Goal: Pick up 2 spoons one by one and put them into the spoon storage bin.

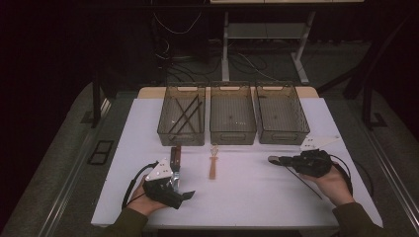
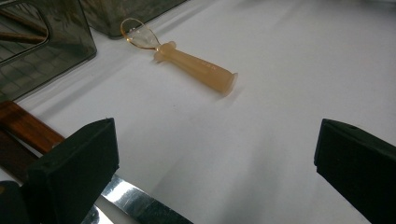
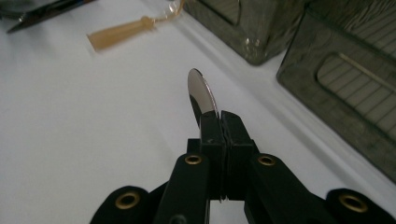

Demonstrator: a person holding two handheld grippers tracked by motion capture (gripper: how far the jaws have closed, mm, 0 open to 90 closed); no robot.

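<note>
Your right gripper (image 3: pixel 219 126) has its jaws squeezed shut on a thin shiny metal piece (image 3: pixel 201 95). It has a rounded tip, like a spoon or a butter knife seen from its edge; you cannot tell which. The tip sticks out past the jaws. In the high view your right gripper (image 1: pixel 276 160) is near the right side of the table (image 1: pixel 257 197), just in front of the right bin (image 1: pixel 281 118). A long dark stick-like part (image 1: pixel 304 182) runs back under your right hand (image 1: pixel 336 185) toward the front edge.

Your left gripper (image 2: pixel 215 158) has its jaws wide open, with nothing between them, just bare white table. In the high view it (image 1: pixel 184 195) sits near the front left corner. A knife (image 2: pixel 140 205) with a brown wooden handle (image 2: pixel 28 126) and a shiny blade lies right beside the left jaw. You cannot tell if the jaw touches it.

An orange plastic tool (image 2: pixel 187 58) with a see-through loop at one end lies in the middle of the table (image 1: pixel 213 163), between your two grippers and apart from both.

Three see-through grey bins stand in a row along the back edge, side by side. The left bin (image 1: pixel 181 116) holds a few long thin dark sticks that cross each other. The middle bin (image 1: pixel 232 114) and the right bin look bare inside, apart from small specks you cannot make out.
</note>
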